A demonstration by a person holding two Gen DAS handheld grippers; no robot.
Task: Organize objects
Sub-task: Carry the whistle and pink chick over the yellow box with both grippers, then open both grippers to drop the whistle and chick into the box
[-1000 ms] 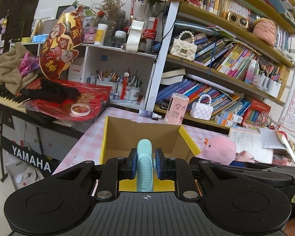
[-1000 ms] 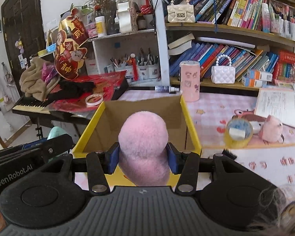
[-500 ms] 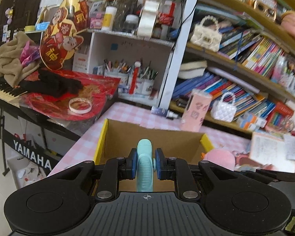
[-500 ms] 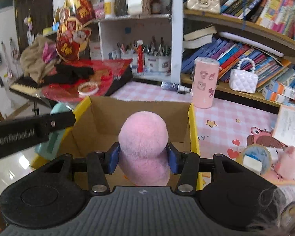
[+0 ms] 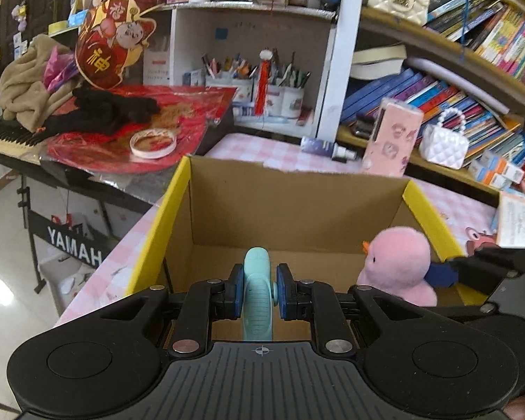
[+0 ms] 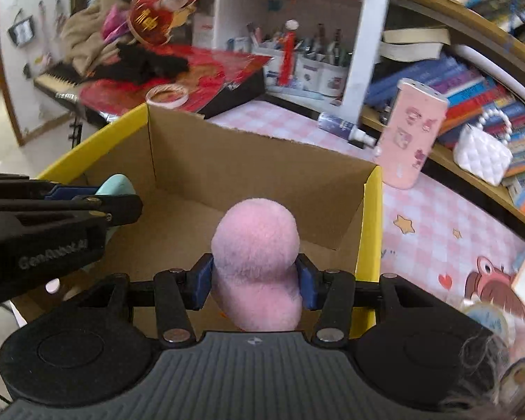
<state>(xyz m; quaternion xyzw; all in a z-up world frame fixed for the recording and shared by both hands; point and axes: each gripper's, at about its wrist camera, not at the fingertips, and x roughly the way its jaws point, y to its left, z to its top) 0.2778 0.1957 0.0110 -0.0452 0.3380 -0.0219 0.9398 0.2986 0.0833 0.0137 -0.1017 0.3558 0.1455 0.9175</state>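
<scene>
The pink plush duck (image 6: 257, 262) is soft and light, so it squashes where it is pinched; the narrow waist between head and body is the sensible place to hold it, since the blue pads sink in there and the round head cannot slip through. The right gripper (image 6: 255, 285) is clenched on exactly that waist, with the fluff bulging above and below the pads. From the left camera the duck shows at 3 o'clock, with a small orange beak and a round fuzzy head, hanging inside the right-hand side of the cardboard box (image 5: 297, 210).

The left gripper (image 5: 258, 295) is clamped on a pale teal plastic thing (image 5: 258, 301), seen edge-on. It looks stiff, smooth and a little slippery, so the flat sides are the faces to squeeze, as they are now. What it is I cannot say for sure; it may be a small hand fan or clip. It sits low over the box's near left part, at 9 o'clock in the right camera.

The box is plain brown inside with yellow rims, open at the top, standing on a pink checked tablecloth (image 6: 437, 217). Its floor looks bare beneath both things. A pink tumbler (image 6: 411, 133) stands beyond it at 1 o'clock.
</scene>
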